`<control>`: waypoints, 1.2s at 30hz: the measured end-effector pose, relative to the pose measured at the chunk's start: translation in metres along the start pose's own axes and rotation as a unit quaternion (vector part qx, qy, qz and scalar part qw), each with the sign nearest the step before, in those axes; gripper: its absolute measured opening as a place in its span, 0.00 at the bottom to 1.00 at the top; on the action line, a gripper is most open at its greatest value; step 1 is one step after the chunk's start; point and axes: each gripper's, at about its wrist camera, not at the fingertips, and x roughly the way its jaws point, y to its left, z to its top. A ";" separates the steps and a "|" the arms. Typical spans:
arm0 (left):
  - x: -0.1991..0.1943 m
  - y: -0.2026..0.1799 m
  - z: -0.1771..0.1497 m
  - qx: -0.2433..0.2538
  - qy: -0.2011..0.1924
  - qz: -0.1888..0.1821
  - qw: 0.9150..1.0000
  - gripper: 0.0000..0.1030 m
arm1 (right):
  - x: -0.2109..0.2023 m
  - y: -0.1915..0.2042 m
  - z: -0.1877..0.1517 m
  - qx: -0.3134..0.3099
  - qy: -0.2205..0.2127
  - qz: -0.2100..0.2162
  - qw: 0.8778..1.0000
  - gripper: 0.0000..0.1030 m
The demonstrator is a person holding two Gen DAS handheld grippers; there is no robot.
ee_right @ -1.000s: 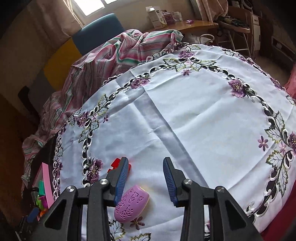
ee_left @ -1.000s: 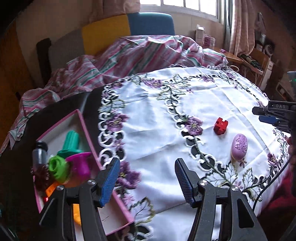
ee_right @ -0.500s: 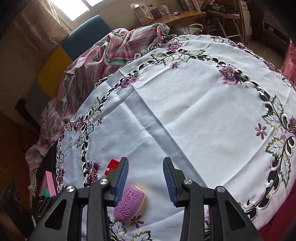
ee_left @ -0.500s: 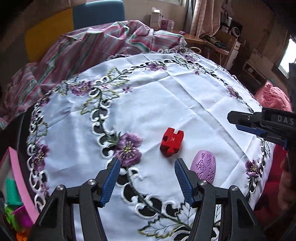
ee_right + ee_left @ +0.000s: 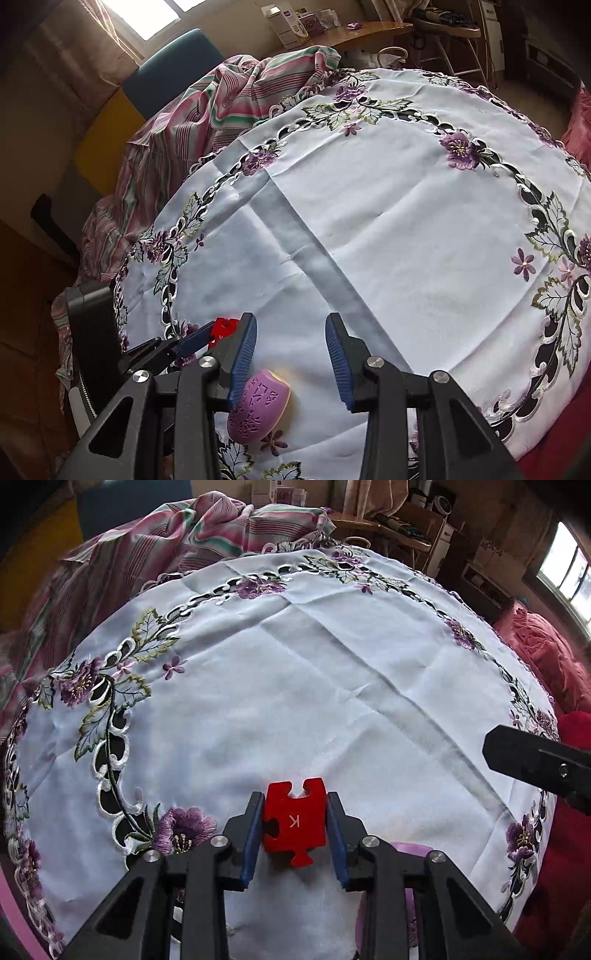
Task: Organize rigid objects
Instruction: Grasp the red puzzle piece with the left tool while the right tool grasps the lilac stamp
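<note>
Right now your left hand-held gripper [image 5: 294, 830] is closing its blue pads on a red puzzle-piece block [image 5: 295, 825], one pad touching each side, with the white letter K facing up; the block is sitting low over the white embroidered tablecloth [image 5: 314, 686] covering the surface. At 4 o'clock from that block, a sliver of the purple oval piece [image 5: 410, 847] is peeking out behind the gripper's right finger. Your right hand-held gripper [image 5: 291, 350] is standing wide apart and holding nothing. The purple oval piece [image 5: 258, 408] is lying on the cloth at its 7 o'clock, just under the left pad. Beyond the surface, at 11 o'clock, a striped pink cloth [image 5: 207, 110] is lying bunched.
</note>
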 end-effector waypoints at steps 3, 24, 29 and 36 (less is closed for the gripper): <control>-0.013 0.011 -0.010 -0.029 -0.015 0.007 0.999 0.32 | 0.005 0.004 -0.002 -0.010 0.014 0.013 1.000 0.38; -0.145 0.054 -0.127 -0.152 -0.117 0.101 0.976 0.32 | 0.052 0.036 -0.044 -0.080 0.163 0.033 0.983 0.45; -0.177 0.068 -0.149 -0.186 -0.140 0.150 0.961 0.32 | 0.061 0.059 -0.055 -0.147 0.145 0.006 0.978 0.42; -0.229 0.100 -0.187 -0.237 -0.167 0.209 0.934 0.32 | 0.066 0.096 -0.084 -0.269 0.111 -0.027 0.956 0.28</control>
